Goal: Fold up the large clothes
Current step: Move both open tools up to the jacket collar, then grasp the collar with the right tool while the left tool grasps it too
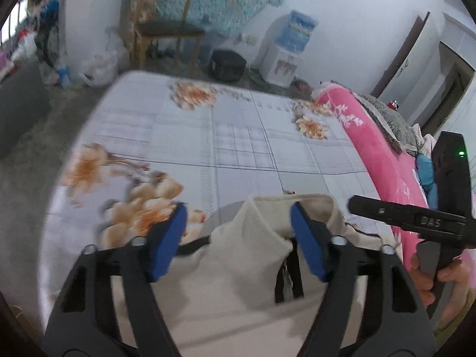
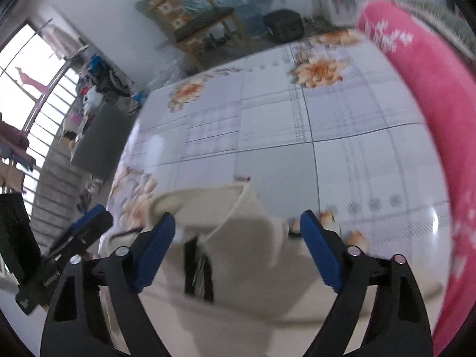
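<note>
We are partway through folding a cream garment [image 1: 247, 250] that lies on a bed covered by a pale floral sheet [image 1: 184, 136], near the edge closest to us. One part of it is doubled over into a raised flap, with a dark strap or zipper pull showing beneath. Both cameras are blurred. Our left gripper [image 1: 238, 241] hangs above the flap with its blue pads apart and nothing pressed between them. Our right gripper [image 2: 238, 250] points steeply down over the same cloth, jaws wide, holding nothing. In the left view, our right hand [image 1: 428, 276] grips its tool just beside the left one. A pink blanket [image 2: 431, 95] lies along the right side. We judge the next move needs each gripper to find a fresh edge and pinch it
</note>
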Action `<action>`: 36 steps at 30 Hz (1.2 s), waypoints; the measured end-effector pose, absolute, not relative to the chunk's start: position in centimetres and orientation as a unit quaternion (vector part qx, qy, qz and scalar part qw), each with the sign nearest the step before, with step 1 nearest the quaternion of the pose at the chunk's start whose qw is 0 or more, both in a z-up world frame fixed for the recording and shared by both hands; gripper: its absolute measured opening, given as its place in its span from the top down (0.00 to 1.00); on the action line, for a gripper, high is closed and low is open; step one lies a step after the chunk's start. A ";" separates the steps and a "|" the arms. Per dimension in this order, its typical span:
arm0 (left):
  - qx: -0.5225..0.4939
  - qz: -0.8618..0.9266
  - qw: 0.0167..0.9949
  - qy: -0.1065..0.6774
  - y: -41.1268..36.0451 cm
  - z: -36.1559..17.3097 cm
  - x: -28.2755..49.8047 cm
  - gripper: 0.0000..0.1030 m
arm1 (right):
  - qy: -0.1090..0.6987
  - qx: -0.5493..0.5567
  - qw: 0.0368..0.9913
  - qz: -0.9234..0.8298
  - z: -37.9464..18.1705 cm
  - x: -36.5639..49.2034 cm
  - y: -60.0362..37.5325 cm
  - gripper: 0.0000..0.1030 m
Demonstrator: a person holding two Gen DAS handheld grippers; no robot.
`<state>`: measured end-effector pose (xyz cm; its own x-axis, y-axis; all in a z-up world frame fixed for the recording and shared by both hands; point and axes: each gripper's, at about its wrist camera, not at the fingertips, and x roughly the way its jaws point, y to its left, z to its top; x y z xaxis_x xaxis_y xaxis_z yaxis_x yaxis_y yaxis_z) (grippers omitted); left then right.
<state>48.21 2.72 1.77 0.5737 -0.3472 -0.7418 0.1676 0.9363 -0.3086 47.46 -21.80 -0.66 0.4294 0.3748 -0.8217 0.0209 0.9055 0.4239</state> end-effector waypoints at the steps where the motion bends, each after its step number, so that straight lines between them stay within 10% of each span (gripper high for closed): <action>1: -0.104 -0.152 0.875 0.449 2.2 1.0 49.4 0.40 | 0.532 0.194 0.817 0.108 -1.7 48.6 -21.9 0.26; 6: -0.097 -0.146 0.861 0.478 0.8 -1.8 52.0 0.50 | 0.553 0.195 0.801 0.119 -4.5 50.9 -21.9 0.48; 10: -0.100 -0.154 0.852 0.490 0.2 -2.9 52.2 0.88 | 0.553 0.179 0.802 0.137 -4.7 50.7 -21.3 0.79; 15: -0.056 -0.181 0.872 0.452 -0.7 0.0 48.5 0.90 | 0.531 0.107 0.827 0.153 -1.9 48.0 -20.1 0.88; 29: 0.016 -0.236 0.852 0.467 1.1 1.1 35.3 0.89 | 0.524 -0.067 0.825 0.201 -1.3 33.9 -17.5 0.86; 36: -0.012 -0.232 0.853 0.468 4.6 0.9 32.2 0.60 | 0.558 -0.028 0.803 0.209 -0.3 30.9 -19.4 0.49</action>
